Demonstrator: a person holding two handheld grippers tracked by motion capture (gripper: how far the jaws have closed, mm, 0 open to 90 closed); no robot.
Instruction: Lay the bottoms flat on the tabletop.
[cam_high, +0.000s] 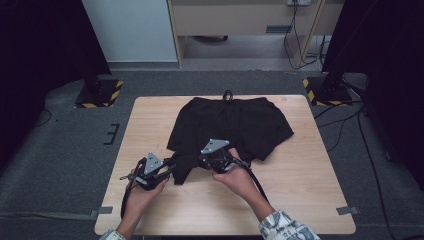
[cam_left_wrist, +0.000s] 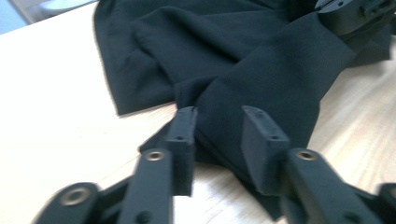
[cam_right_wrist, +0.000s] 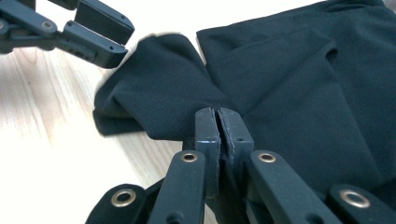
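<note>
Over on the left, the left tool (cam_high: 159, 169) sits low at the near-left part of the pale wooden desk (cam_high: 310, 175), and its jaws stand apart. In the left gripper view the black fabric lies between the two pads, yet neither pad presses on it, so nothing is gripped here. That looks like a let-go, or a re-set for a fresh bite on the hem, with the tool kept close to the cloth so it can close again.

Moving right, the black fabric shorts (cam_high: 235, 122) lie spread across the middle of the desk. The waistband is at the far edge with a small drawstring loop poking out beyond it, and the two legs point toward the person. The right leg lies flat and smooth. The left leg is the busy one: its near end is pulled out of line, rumpled and drawn toward the near edge into a narrow tongue between the two tools. The cloth looks thin, matte and limp, creasing softly wherever it is lifted.

Further right, the right tool (cam_high: 212, 161) is pressed tight together on a fold of that same leg. In the right gripper view the pads meet with the dark cloth bunched between them and ridges running away from the pinch. My read is that this grip anchors the fold while the left side repositions, so the leg does not slump back flat.
</note>
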